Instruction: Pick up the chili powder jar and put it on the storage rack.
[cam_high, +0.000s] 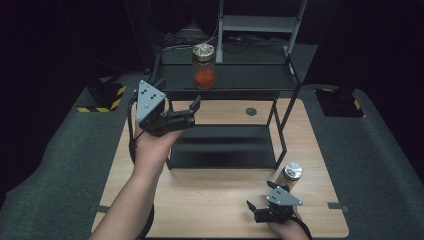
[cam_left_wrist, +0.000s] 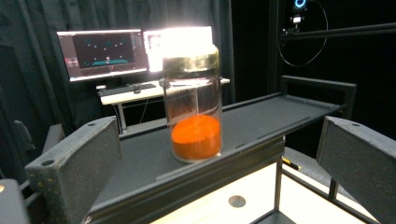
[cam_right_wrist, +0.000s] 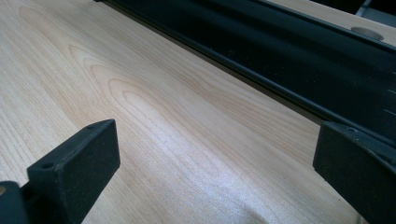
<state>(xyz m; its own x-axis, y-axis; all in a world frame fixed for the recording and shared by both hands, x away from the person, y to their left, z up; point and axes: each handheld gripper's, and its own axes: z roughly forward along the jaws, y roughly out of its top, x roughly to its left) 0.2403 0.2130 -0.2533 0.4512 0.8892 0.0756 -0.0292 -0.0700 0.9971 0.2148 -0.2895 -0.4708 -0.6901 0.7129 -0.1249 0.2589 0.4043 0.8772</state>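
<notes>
Overhead, the left gripper (cam_high: 192, 111) hangs spread and empty before the jar (cam_high: 204, 66), upright at the shelf's (cam_high: 260, 77) front edge. Its own view frames the jar (cam_left_wrist: 195, 112) between wide jaws. Right gripper (cam_right_wrist: 215, 154) spread over the table (cam_right_wrist: 154, 116), touching nothing.

The table (cam_high: 210, 200) top was pale wood with a smooth, matt grain. The shelf rack (cam_high: 227, 80) appeared to be matt black metal. The jar (cam_left_wrist: 194, 107) was clear, glossy glass under a shiny metallic lid (cam_high: 203, 50); the left gripper (cam_high: 192, 112) pads (cam_left_wrist: 74, 172) looked dull, faintly pitted black.
</notes>
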